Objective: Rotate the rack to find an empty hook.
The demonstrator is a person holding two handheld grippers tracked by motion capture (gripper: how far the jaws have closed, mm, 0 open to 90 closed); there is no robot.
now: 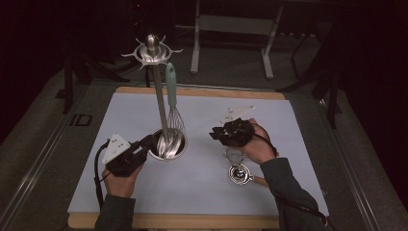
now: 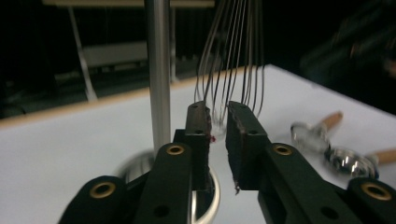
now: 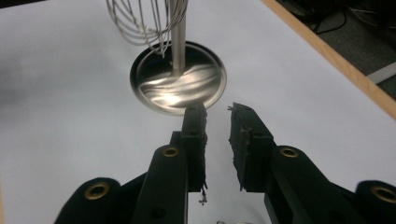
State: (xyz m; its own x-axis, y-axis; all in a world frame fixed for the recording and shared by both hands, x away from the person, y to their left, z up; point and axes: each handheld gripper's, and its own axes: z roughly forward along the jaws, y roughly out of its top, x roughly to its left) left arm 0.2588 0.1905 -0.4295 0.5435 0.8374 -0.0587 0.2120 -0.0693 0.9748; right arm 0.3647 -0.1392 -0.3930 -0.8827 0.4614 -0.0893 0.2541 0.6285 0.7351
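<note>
A steel utensil stand [image 1: 159, 101] rises from a round dish base [image 1: 182, 150] on the white mat, with hooks around its top. From one hook hangs a whisk [image 1: 171, 84] with a teal handle, its wires just above the base. My left gripper [image 1: 146, 142] sits level at the base's left rim. In the left gripper view its jaws [image 2: 218, 109] stand a narrow gap apart with nothing between them, the pole [image 2: 158, 70] and whisk wires [image 2: 233, 56] behind. My right gripper [image 1: 215, 134] hovers right of the base, jaws [image 3: 218, 109] apart and empty, pointing at the base [image 3: 205, 95].
Two small shiny utensils with wooden handles, a strainer [image 1: 234, 155] and a scoop [image 1: 239, 174], lie under my right hand. The white mat [image 1: 269, 120] covers a wooden board [image 1: 192, 221]. Dark floor and table legs [image 1: 195, 48] lie beyond the far edge.
</note>
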